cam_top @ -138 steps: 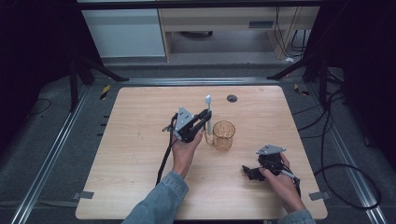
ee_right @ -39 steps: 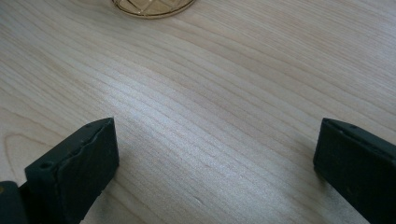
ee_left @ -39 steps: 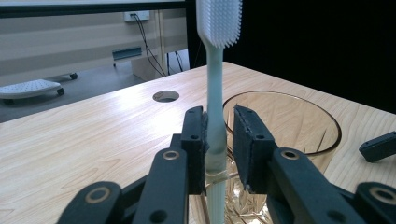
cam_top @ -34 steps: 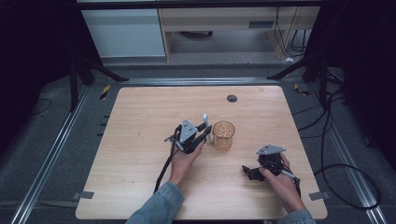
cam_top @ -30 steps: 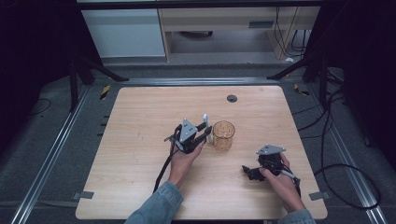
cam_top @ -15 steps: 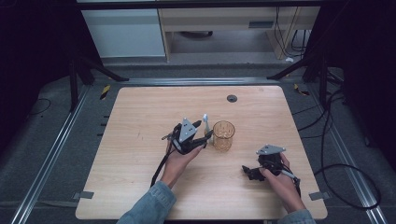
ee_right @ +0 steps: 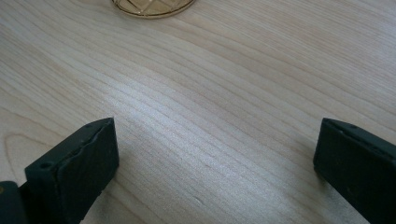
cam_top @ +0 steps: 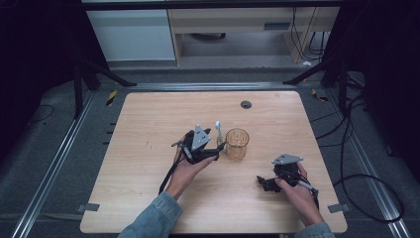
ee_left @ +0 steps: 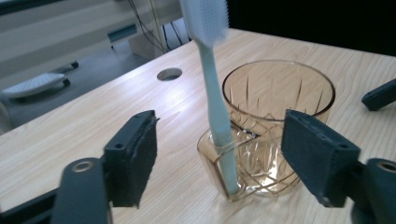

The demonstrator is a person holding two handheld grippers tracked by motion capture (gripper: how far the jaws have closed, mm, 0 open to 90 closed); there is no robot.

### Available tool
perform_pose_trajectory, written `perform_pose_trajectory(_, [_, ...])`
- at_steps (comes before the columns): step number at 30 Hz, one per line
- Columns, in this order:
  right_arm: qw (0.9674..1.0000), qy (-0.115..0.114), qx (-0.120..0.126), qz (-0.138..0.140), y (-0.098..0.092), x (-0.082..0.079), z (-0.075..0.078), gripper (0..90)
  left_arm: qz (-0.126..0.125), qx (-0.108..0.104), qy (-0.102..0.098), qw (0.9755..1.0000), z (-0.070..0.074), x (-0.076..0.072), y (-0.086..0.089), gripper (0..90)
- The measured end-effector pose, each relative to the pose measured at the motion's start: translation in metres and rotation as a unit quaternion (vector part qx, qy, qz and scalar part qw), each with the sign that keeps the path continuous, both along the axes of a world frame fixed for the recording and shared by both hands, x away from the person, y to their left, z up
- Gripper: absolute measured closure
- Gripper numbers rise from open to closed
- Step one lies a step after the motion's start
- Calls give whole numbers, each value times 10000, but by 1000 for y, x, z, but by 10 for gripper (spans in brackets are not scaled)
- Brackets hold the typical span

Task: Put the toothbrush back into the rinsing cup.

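An amber cut-glass cup (cam_top: 236, 144) stands mid-table. A pale toothbrush (cam_top: 217, 130) stands upright in a small glass loop on the cup's left side, bristles up. My left gripper (cam_top: 217, 148) is just left of it. In the left gripper view the toothbrush (ee_left: 212, 93) and cup (ee_left: 280, 112) sit between the jaws, and the left gripper (ee_left: 226, 156) is open. Its jaws have just been opening and its pads (ee_left: 135, 158) stand apart from the brush. My right gripper (cam_top: 262, 182) rests low near the table's front right. The right gripper (ee_right: 217, 158) is open over bare wood, with the cup's base (ee_right: 152, 7) ahead.
A round dark hole (cam_top: 246, 104) lies in the wooden table (cam_top: 138, 198) behind the cup. Black cables (cam_top: 346, 163) trail off the right edge. A white cabinet (cam_top: 131, 34) and a shelf stand beyond the far edge. The right gripper's jaw tip (ee_left: 380, 93) shows beside the cup.
The left gripper lowered the toothbrush into the loop beside the cup, then opened and let it go. The brush now stands by itself. The right gripper has kept still.
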State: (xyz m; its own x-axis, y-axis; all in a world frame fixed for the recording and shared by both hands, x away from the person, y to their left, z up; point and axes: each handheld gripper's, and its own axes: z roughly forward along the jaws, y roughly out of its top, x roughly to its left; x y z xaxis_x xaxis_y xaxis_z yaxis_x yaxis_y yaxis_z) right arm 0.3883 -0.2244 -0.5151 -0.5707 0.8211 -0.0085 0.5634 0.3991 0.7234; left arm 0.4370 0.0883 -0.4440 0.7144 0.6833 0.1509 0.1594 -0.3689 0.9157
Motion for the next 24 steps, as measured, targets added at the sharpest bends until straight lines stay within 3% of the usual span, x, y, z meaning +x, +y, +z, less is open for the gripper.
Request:
perform_pose_trajectory(6, [10000,2,2,-4,0,0,0,4,-40,89,348,9993,4,0,4,185])
perform_pose_trajectory(10, [10000,-1,0,-1,0,0,0,4,-26,163,477,9987,7,-1,5,154])
perform_pose_trajectory(11, [10000,-1,-2,-3,0,0,0,4,-23,199,627,9978,10,-1,6,147])
perform_pose_trajectory(16, [10000,-1,0,-1,0,0,0,4,-30,272,874,9958,15,-2,8,127])
perform_pose_trajectory(19, [10000,0,-2,-1,0,0,0,4,127,420,1109,9929,18,-3,8,125])
perform_pose_trajectory(21, [10000,1,1,-3,0,0,0,4,186,501,1182,9915,19,-4,9,123])
perform_pose_trajectory(24, [10000,1,-1,-3,0,0,0,4,233,442,1242,9910,20,-4,12,123])
